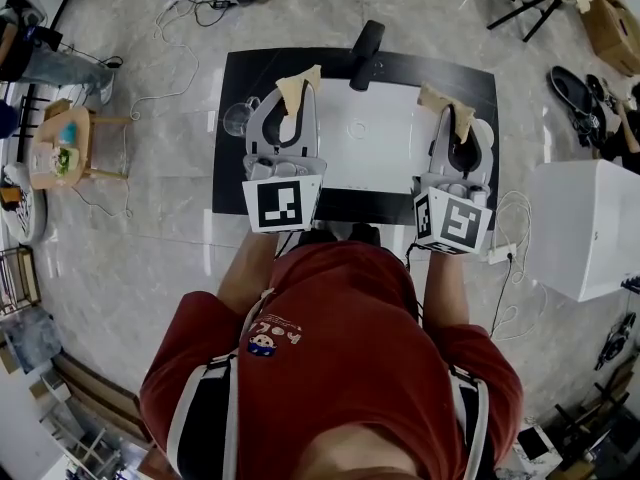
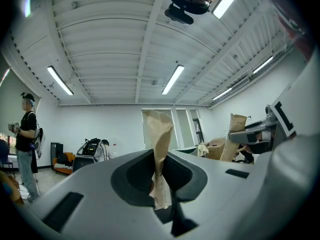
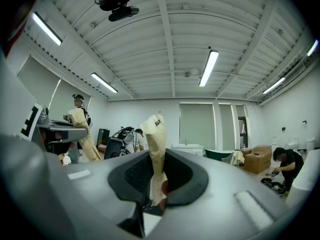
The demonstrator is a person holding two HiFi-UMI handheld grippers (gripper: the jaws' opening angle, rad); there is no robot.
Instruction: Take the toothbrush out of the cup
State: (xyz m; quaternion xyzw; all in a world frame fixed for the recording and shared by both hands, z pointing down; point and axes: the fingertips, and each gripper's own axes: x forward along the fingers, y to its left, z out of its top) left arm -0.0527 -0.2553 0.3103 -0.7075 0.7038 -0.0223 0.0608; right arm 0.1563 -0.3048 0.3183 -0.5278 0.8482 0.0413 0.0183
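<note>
Hovering level over the counter (image 1: 232, 183), left hand-held gripper (image 1: 300, 83) and right hand-held gripper (image 1: 445, 101) are held pressed together, empty. Glass cup (image 1: 237, 118) sits just beside the left one. Toothbrush not discerned, so the stage is left unsettled: before the reach, or after removal.

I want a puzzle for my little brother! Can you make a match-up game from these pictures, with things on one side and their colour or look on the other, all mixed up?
Things:
1. cup
2. mat
3. shirt
4. left claw

Colour or look:
a. red
b. white and flat
c. tan tips pressed together
d. see-through glass

Right pairs: 1-d, 2-b, 3-a, 4-c
</note>
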